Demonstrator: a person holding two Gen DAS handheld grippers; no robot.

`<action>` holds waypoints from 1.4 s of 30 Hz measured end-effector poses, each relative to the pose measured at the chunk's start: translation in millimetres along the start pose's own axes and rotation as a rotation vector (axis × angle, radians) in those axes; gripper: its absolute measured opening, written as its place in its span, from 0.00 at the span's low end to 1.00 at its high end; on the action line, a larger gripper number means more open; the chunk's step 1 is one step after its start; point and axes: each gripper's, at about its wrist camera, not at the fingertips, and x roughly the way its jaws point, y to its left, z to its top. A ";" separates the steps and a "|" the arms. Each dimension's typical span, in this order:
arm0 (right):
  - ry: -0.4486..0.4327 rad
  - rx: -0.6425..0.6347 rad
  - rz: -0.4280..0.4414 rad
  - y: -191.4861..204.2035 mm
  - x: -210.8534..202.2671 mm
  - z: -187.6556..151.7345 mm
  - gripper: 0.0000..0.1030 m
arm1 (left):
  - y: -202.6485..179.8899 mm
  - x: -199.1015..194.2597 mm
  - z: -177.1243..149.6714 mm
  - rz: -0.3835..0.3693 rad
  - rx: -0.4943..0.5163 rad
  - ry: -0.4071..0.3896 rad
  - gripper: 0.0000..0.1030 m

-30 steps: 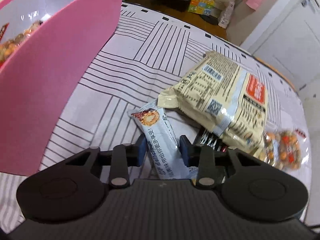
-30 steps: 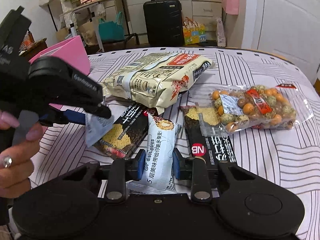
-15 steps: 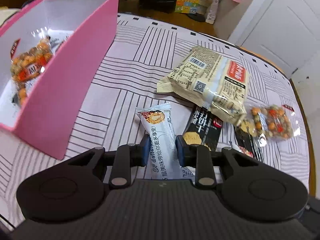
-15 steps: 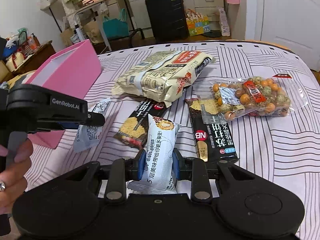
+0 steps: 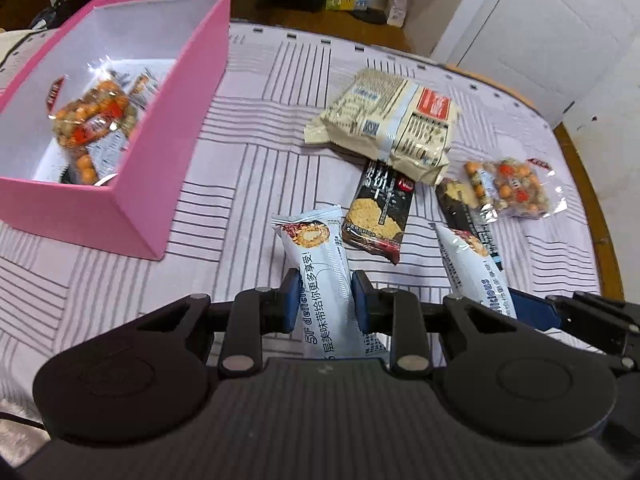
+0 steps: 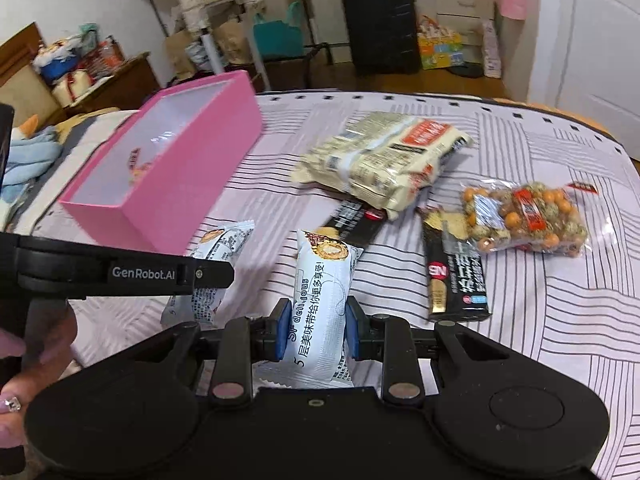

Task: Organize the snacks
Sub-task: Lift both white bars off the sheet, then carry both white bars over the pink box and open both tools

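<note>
Transfer step: left gripper and right gripper each pinch a wafer packet. Next, I judge, carry both over the pink box and release.

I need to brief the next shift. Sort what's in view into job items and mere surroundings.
Job items:
- pink box
- white wafer packet in left tool
- white wafer packet in right tool
- cream noodle pack
- two black cracker packs
- peanut bag

Surroundings:
- black suitcase
- white door
- shelving rack
</note>
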 end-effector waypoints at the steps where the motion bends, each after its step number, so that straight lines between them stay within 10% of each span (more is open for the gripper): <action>1: -0.001 -0.008 0.013 3.1 -4.4 2.2 0.31 | 2.7 -8.6 -1.1 0.003 -0.008 -0.016 0.26; 21: -0.059 -0.316 0.217 97.9 -45.6 68.3 0.31 | 83.8 -114.3 15.2 0.051 -0.138 -0.220 0.26; 28: -0.166 -0.410 0.257 136.8 -4.1 112.8 0.31 | 126.3 -114.8 46.8 0.067 -0.180 -0.246 0.26; 42: -0.082 -0.557 0.236 182.5 121.4 139.3 0.31 | 180.1 -34.4 90.9 0.272 -0.289 -0.184 0.26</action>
